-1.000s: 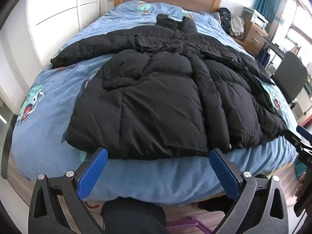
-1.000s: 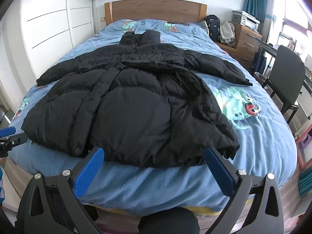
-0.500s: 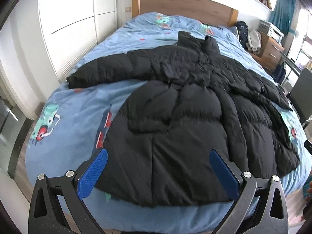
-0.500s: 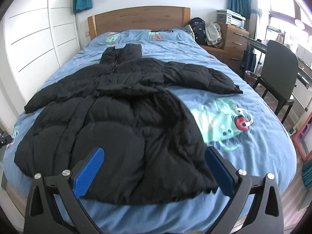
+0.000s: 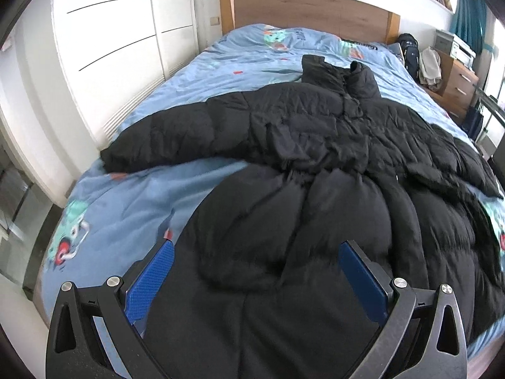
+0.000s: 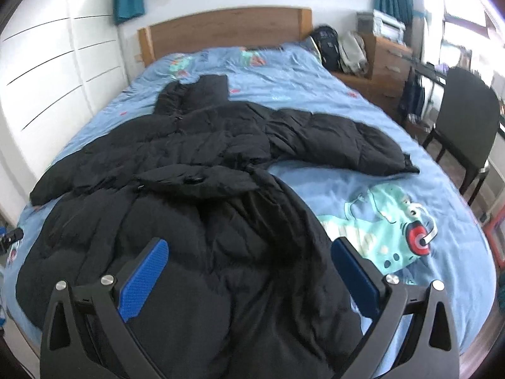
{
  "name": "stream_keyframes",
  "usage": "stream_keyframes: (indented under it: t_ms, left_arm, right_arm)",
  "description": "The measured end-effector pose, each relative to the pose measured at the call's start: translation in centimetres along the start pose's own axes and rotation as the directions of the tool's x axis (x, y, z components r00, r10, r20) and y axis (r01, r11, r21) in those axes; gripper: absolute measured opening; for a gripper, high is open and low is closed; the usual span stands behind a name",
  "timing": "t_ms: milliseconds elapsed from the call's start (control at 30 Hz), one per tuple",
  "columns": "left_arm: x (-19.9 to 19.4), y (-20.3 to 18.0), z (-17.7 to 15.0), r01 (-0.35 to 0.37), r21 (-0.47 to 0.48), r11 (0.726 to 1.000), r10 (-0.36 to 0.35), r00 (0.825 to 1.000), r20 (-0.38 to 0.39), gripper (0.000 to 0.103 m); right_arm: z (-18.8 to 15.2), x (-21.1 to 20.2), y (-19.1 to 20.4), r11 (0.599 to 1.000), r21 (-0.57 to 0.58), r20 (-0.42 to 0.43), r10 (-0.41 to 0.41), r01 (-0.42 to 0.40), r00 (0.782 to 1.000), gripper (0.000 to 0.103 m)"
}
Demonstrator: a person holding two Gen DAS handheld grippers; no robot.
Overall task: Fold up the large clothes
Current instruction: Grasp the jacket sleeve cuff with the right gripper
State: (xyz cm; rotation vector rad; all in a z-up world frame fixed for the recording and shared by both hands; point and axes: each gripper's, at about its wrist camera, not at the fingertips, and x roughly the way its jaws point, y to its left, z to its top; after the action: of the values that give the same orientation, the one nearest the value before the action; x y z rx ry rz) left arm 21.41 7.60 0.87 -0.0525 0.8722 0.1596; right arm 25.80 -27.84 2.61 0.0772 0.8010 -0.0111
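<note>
Here, one black coat point(image 5: 331, 221) on one bed point(image 5: 132, 195); both grippers' fingers point(image 5: 151, 281) point(image 6: 142, 281) spread, empty

The coat point(image 6: 195, 221) lies spread on the bed point(image 6: 315, 82), collar toward the headboard point(image 6: 221, 31), sleeves out to either side. The wardrobe point(image 5: 110, 47) stands left of the bed; the dresser point(image 6: 388, 63) and chair point(image 6: 467, 120) stand to its right. Both grippers hang over the coat's hem end
</note>
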Motion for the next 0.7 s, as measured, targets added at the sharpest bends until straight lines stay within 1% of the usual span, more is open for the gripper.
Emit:
stream_keyframes:
  t_ms: [67, 133, 267, 333, 467, 567, 667, 700]
  left_arm:
    - [1.8, -0.9, 1.6, 0.016, 0.005, 1.000, -0.016, 1.000, 0.010, 0.102]
    - [3.6, -1.8, 3.3, 0.034, 0.018, 0.999, -0.034, 0.999, 0.019, 0.102]
    - [7.6, -5.1, 7.7, 0.081, 0.065, 0.995, -0.083, 0.996, 0.041, 0.102]
    - [9.1, -6.7, 9.4, 0.106, 0.084, 0.991, -0.110, 0.993, 0.044, 0.102]
    - [11.5, -9.8, 12.0, 0.143, 0.110, 0.984, -0.145, 0.989, 0.016, 0.102]
    - [12.2, -11.6, 13.3, 0.148, 0.135, 0.980, -0.148, 0.989, -0.014, 0.102]
    - [12.7, -13.1, 14.4, 0.149, 0.160, 0.976, -0.143, 0.989, -0.048, 0.102]
    - [12.8, -13.6, 14.8, 0.146, 0.167, 0.975, -0.138, 0.989, -0.059, 0.102]
  right_arm:
    - [1.2, 2.3, -1.1, 0.999, 0.041, -0.038, -0.009, 0.011, 0.999, 0.103]
    - [2.1, 4.4, -2.3, 0.997, 0.081, -0.053, -0.008, 0.012, 0.999, 0.103]
    - [4.7, 9.5, -5.9, 0.981, 0.192, -0.061, -0.011, 0.022, 0.998, 0.103]
    - [6.2, 12.2, -8.1, 0.965, 0.259, -0.060, -0.018, 0.033, 0.998, 0.103]
    - [8.0, 15.9, -11.8, 0.931, 0.361, -0.061, -0.030, 0.050, 0.998, 0.103]
    - [8.9, 17.5, -13.9, 0.908, 0.413, -0.076, -0.035, 0.064, 0.996, 0.103]
    - [9.5, 18.3, -16.9, 0.872, 0.486, -0.074, -0.029, 0.061, 0.997, 0.103]
    - [9.6, 18.6, -18.1, 0.853, 0.518, -0.074, -0.026, 0.061, 0.997, 0.103]
